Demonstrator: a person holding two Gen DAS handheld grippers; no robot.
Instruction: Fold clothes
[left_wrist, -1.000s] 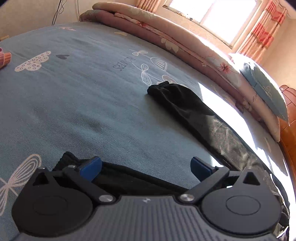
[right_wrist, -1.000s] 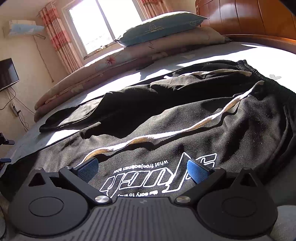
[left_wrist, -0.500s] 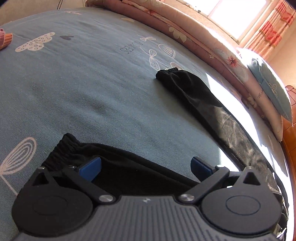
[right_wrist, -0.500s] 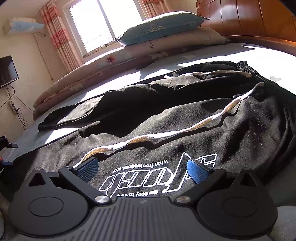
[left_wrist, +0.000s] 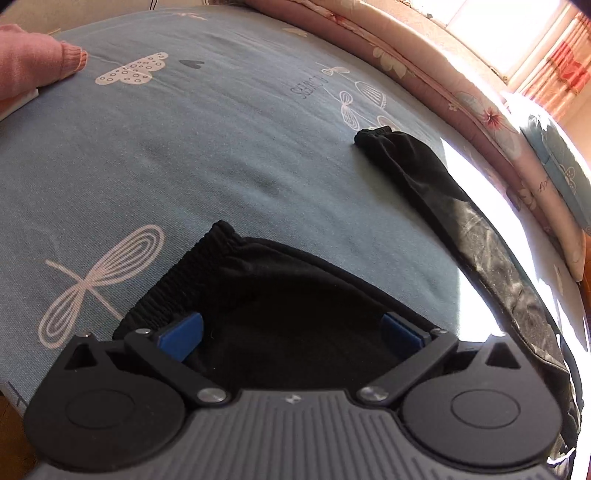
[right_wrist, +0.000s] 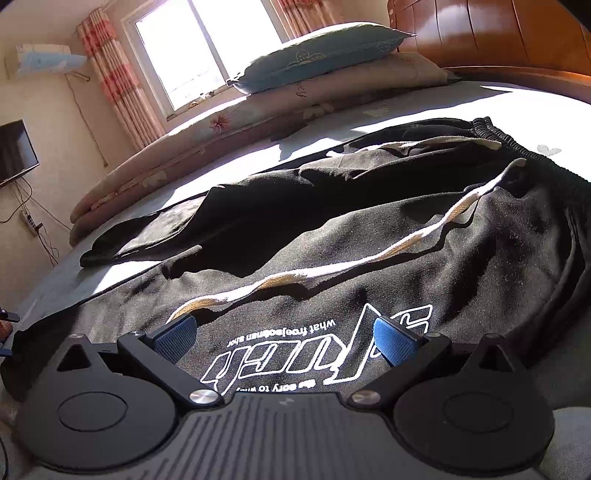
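Note:
Black sweatpants (right_wrist: 369, 229) with white printed lettering and a cream drawstring lie spread across the bed. In the left wrist view one leg ends in an elastic cuff (left_wrist: 192, 277) just ahead of my left gripper (left_wrist: 291, 338), which is open and hovers over the dark fabric. The other leg (left_wrist: 417, 166) stretches away to the right, its cuff lying further off on the sheet. My right gripper (right_wrist: 284, 341) is open above the printed lettering near the waist. The elastic waistband (right_wrist: 517, 147) lies at the far right.
A blue sheet (left_wrist: 184, 147) with butterfly prints covers the bed. A folded pink quilt (right_wrist: 184, 155) and a teal pillow (right_wrist: 317, 55) lie along the window side. A wooden headboard (right_wrist: 498, 33) stands at right. A pink garment (left_wrist: 33, 70) lies at the far left.
My left gripper has moved back and tilted down, so the near cuff and more of the leg show ahead of it. The right gripper has hardly moved.

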